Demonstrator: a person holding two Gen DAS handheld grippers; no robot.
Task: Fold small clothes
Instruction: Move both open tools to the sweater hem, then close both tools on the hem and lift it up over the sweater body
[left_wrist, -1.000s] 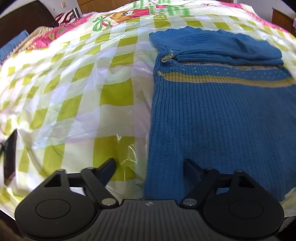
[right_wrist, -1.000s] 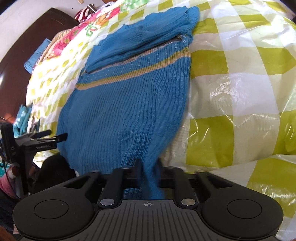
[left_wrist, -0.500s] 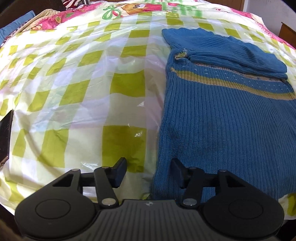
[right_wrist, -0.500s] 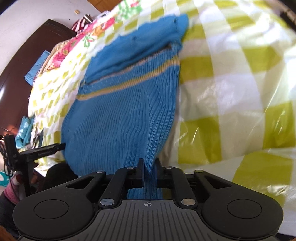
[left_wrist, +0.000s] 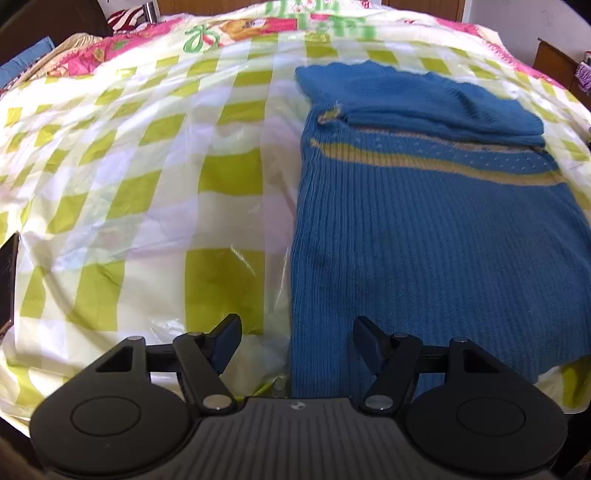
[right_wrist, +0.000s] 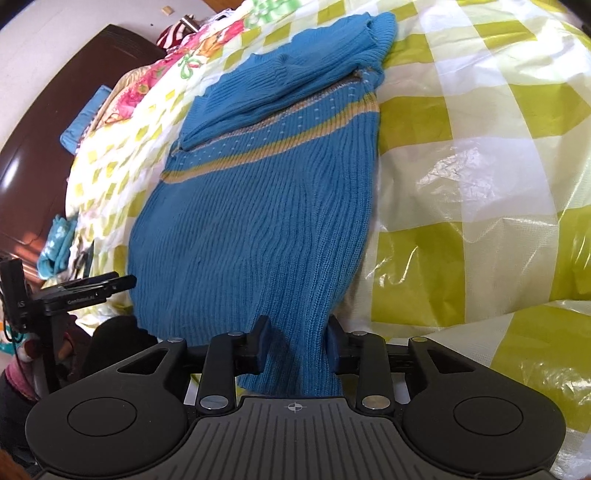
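**Sweater hem between both tools, neither gripping**

Blue knit sweater (left_wrist: 424, 229) lies flat on the bed, on a clear plastic sheet (left_wrist: 147, 229) over a green-and-white check cover. Ahead of my tools it runs away from me: ribbed body nearest, then a tan stripe (left_wrist: 424, 162) across the chest, then the sleeves folded across the top at the far end. The hem hangs over the near edge of the bed, toward me.

Left tool (left_wrist: 295, 338): jaws stand wide. My left finger (left_wrist: 225, 341) is over bare plastic, just beside the sweater's left edge; the right finger is over the knit. The left corner of the hem passes between them, but neither pad presses on it. The jaws have just been opening again after a brief narrowing.

Right tool (right_wrist: 297, 345): jaws stand at a narrow gap and have just been opening. The right corner of the hem hangs down between the two fingers (right_wrist: 260, 343). The knit fills most of the gap and brushes the pads, yet it looks slack rather than pinched.

To the left of the right tool, beyond the sweater's edge, my other tool's black frame (right_wrist: 85, 291) shows. Far ahead lies a pink floral quilt (left_wrist: 122, 51) and a dark wooden headboard (right_wrist: 55, 122).
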